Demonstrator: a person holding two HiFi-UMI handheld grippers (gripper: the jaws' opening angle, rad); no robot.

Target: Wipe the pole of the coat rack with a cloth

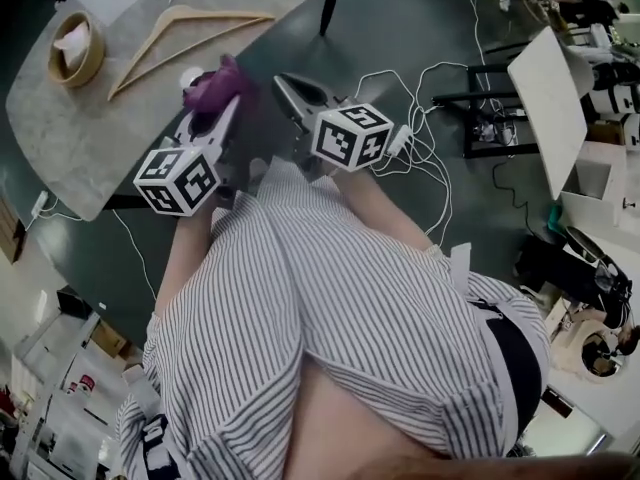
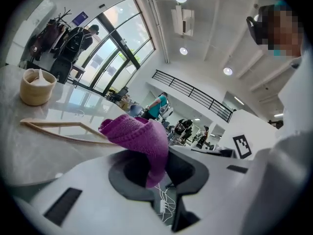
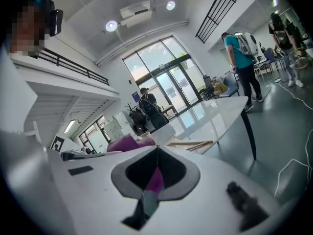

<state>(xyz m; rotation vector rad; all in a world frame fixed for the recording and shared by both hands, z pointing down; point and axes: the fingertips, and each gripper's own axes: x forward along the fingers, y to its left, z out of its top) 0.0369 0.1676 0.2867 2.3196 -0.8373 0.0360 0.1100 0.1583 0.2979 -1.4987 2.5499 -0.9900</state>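
A purple knitted cloth (image 1: 213, 85) is bunched between the jaws of my left gripper (image 1: 222, 106), which is shut on it just off the table's edge. In the left gripper view the cloth (image 2: 139, 138) drapes over the pinch of the left gripper (image 2: 157, 168). My right gripper (image 1: 287, 90) hovers beside it with its jaws closed and nothing in them; its own view shows the right gripper (image 3: 156, 150) with tips meeting and the cloth (image 3: 124, 143) behind. A rack hung with dark coats (image 2: 68, 38) stands far off by the windows.
A grey marble table (image 1: 90, 138) carries a wooden hanger (image 1: 170, 28) and a round bamboo basket (image 1: 75, 48). White cables (image 1: 430, 138) lie on the dark floor, near a black frame and a white board (image 1: 550, 98). People stand in the distance.
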